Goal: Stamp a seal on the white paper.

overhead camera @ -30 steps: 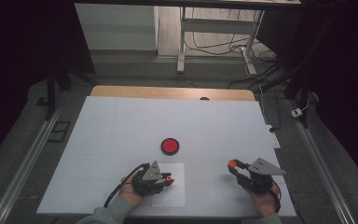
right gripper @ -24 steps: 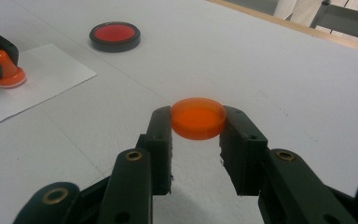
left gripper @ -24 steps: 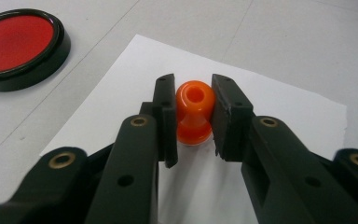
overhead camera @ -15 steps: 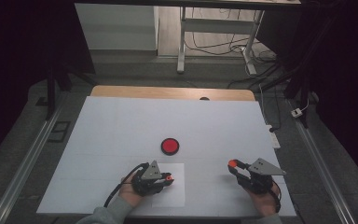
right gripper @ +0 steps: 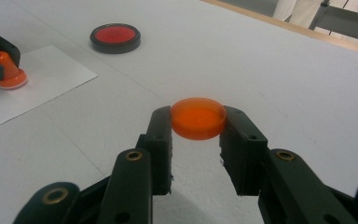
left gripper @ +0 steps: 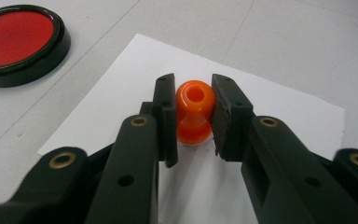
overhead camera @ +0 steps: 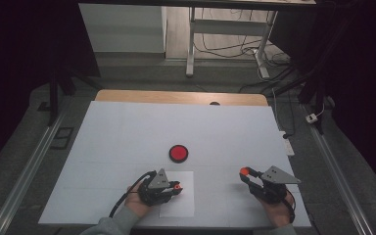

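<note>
An orange knob-shaped stamp point(left gripper: 195, 108) stands upright on a white sheet of paper point(left gripper: 284, 116), and my left gripper point(left gripper: 193, 122) is shut on its neck. From above, that gripper point(overhead camera: 175, 188) lies at the near middle of the table over the paper point(overhead camera: 182, 203). My right gripper point(right gripper: 196, 133) is shut on a flat orange round cap point(right gripper: 198, 116), held just above the table at the near right point(overhead camera: 245, 172). A round red ink pad in a black case point(overhead camera: 178, 153) sits beyond the paper. In the right gripper view, the stamp point(right gripper: 7, 70) is at the far left.
A white cover point(overhead camera: 127, 132) spans the table, with a wooden strip point(overhead camera: 181, 97) along its far edge. Metal rails point(overhead camera: 24, 171) run down both sides. Table legs and cables point(overhead camera: 225, 44) stand on the floor beyond.
</note>
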